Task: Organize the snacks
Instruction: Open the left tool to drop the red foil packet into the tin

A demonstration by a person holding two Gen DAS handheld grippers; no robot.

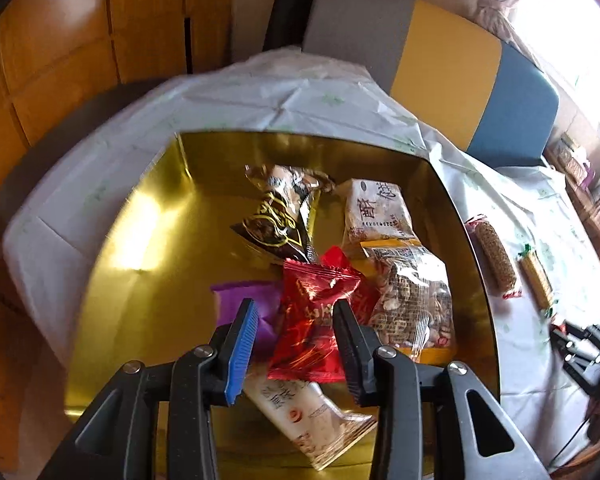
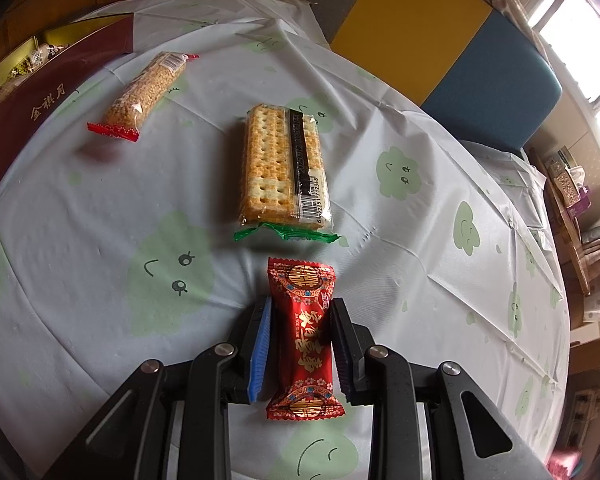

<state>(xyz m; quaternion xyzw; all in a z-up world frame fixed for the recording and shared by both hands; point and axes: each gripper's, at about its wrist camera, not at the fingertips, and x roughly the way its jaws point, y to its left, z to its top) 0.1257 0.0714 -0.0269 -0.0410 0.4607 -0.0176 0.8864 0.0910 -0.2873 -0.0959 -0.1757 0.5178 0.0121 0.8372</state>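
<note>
Nearest you, your right gripper (image 2: 300, 344) has its fingers clenched on the long red snack pack (image 2: 302, 340), gripped across the middle with both crimped ends sticking out, just above the bench (image 2: 100, 240). It looks light and crinkly – the foil is slick, so a mid-body hold like this one is the safe place; the ends would likely fold or slip.

Your left gripper (image 1: 296, 344) hangs over the gold box (image 1: 140, 240) with its fingers parted either side of a red candy pouch (image 1: 312, 320). The right pad sits at the pouch's edge, the blue pad clear of it, so I read it as released, not gripped. The pouch lies on the heap inside the box, over a purple packet (image 1: 244, 300) and beside a clear bag of nuts (image 1: 412, 300).

Further out on the bench, the cracker pack (image 2: 284, 168) lies flat – stiff but brittle, so take it by its long sides and squeeze gently. Beyond it the sesame bar (image 2: 144, 96) lies near the box wall, rigid enough for a mid-length pinch.
</note>
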